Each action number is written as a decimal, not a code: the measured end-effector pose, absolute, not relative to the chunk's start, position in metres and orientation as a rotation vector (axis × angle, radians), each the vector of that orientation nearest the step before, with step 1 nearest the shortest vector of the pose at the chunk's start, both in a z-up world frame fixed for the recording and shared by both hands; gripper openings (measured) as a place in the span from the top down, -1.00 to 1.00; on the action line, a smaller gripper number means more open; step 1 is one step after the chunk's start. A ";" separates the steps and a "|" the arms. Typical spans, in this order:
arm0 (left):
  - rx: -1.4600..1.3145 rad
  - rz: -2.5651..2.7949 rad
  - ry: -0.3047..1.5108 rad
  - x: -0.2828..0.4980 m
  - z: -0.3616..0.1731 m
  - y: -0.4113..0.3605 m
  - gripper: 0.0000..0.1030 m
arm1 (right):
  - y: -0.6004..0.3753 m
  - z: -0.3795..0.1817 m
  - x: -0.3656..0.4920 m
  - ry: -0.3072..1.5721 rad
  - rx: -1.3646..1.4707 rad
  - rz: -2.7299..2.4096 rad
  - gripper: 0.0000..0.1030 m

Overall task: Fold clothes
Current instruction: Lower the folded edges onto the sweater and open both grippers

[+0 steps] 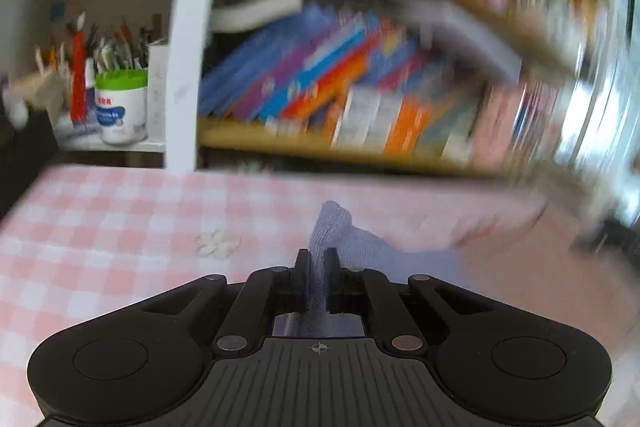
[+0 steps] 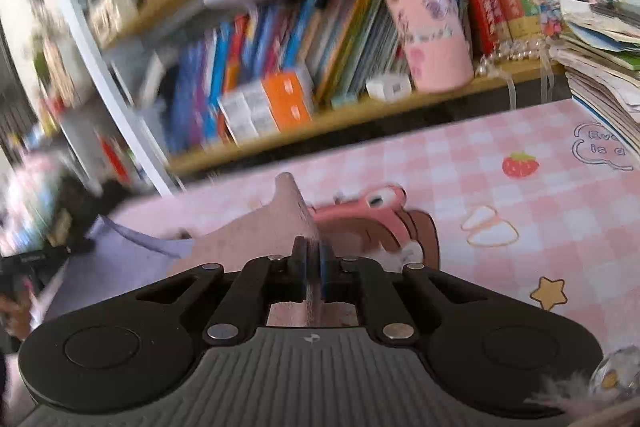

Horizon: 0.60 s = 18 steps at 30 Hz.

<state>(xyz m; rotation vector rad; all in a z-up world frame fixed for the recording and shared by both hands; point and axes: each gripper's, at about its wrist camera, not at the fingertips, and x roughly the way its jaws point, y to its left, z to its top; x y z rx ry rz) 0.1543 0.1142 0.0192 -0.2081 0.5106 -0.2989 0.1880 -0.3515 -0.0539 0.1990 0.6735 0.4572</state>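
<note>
A garment with lavender [image 1: 360, 247] and pink parts is stretched between my two grippers above the pink checked tablecloth [image 1: 100, 219]. My left gripper [image 1: 318, 255] is shut on a lavender corner that sticks up between its fingers. In the right wrist view my right gripper [image 2: 313, 247] is shut on a pink edge of the garment [image 2: 260, 227], which rises to a point ahead of the fingers; its lavender part [image 2: 132, 247] trails off to the left. Both views are blurred by motion.
A wooden bookshelf [image 1: 320, 147] full of leaning books runs along the table's far edge. A white can of pens [image 1: 120, 107] stands at the far left. A pink cylinder [image 2: 428, 27] and a paper stack [image 2: 600, 67] sit at the far right.
</note>
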 end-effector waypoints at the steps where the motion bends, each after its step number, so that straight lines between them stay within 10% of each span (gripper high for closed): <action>1: -0.216 -0.290 0.537 0.160 0.015 0.116 0.90 | -0.353 -0.055 0.188 0.674 0.212 0.458 0.90; 18: -0.243 -0.273 0.627 0.128 -0.011 0.131 0.23 | -0.381 -0.056 0.147 0.699 0.301 0.487 0.43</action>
